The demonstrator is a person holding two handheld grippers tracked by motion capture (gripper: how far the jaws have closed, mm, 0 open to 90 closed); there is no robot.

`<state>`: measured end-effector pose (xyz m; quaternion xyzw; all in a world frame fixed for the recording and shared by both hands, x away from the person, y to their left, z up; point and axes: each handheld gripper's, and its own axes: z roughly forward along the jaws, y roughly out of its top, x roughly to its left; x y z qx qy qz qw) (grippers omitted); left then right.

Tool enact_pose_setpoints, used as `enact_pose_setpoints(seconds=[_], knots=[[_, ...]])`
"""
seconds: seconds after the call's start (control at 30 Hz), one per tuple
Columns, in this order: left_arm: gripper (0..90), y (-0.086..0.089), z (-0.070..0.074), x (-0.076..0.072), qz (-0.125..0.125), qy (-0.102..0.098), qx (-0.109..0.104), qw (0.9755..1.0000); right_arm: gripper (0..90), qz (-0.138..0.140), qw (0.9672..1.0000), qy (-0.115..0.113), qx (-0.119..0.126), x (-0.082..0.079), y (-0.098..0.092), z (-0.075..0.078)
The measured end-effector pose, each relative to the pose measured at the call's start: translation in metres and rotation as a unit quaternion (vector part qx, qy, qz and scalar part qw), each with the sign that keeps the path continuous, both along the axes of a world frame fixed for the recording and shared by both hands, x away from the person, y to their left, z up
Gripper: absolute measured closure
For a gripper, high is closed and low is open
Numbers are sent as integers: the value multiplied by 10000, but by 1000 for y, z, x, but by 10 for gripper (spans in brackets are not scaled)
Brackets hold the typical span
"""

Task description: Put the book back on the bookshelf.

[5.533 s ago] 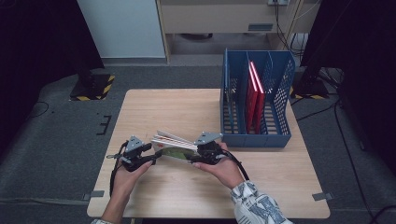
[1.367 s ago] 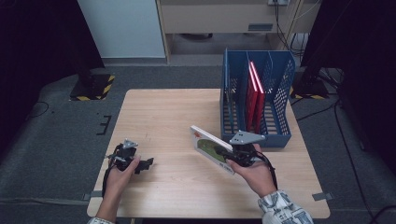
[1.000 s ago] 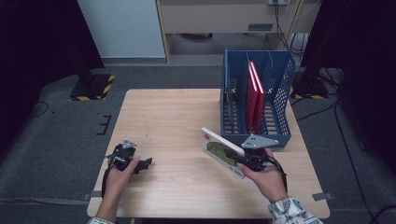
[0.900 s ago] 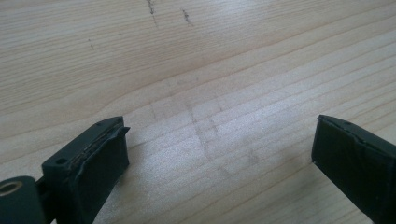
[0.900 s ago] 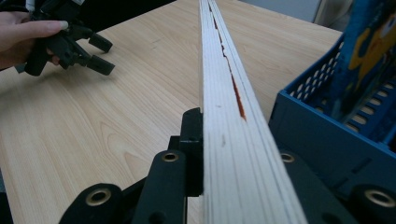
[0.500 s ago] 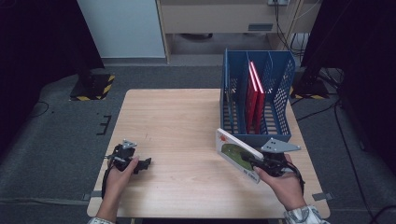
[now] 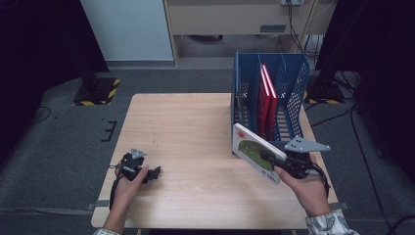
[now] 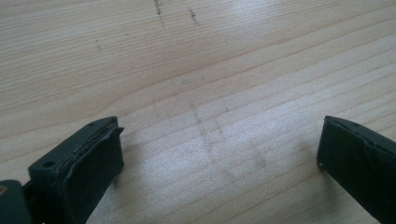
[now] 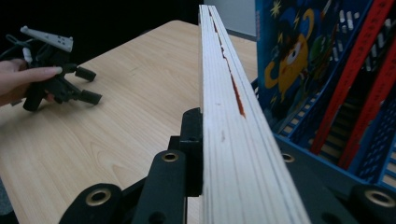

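- Your right gripper is clamped on the book. The right gripper view looks along the page edges, with one black jaw pressed flat on the cover at either side.
- The book is lifted off the table, near its right front part, just in front of the blue rack. Its green-and-white cover faces up and toward you, tilted.
- Key relation: the rack lies ahead of the gripper, away from you. The book's long axis runs from near your hand up and left toward the rack's front-left corner, so it lies aslant to the slots rather than in line with them.
- The rack's dividers run front to back. Two red books already stand in a middle slot. In the right gripper view a blue illustrated cover stands just right of your book's edge, with the red spines beyond it.
- Judgement: the next move calls for standing the book upright and swinging its long axis parallel to the dividers before it goes in. A free slot appears to lie left of the red books; I cannot tell its width from here.
- Risk: at this slant a corner could catch the rack's front wall.
- Your left gripper rests at the table's left front, well apart from the book, jaws spread wide with bare wood between them. Their gap has just been widening.
- The right hand is far the nearer to the rack; the placement is its job.
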<state>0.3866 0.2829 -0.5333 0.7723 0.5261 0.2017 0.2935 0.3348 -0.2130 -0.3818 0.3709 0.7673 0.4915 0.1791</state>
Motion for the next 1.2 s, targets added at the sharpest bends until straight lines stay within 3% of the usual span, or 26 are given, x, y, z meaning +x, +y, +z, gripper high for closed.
enact_pose_setpoints(seconds=[0.73, 1.2], knots=[[0, 0, -1, 0, 6, -53, -13, 10000, 756, -562, 9983, -113, 47, 8, -36, 21], [0, 0, -1, 0, -3, -67, -18, 10000, 756, -811, 9967, -84, 29, 11, -52, 20]])
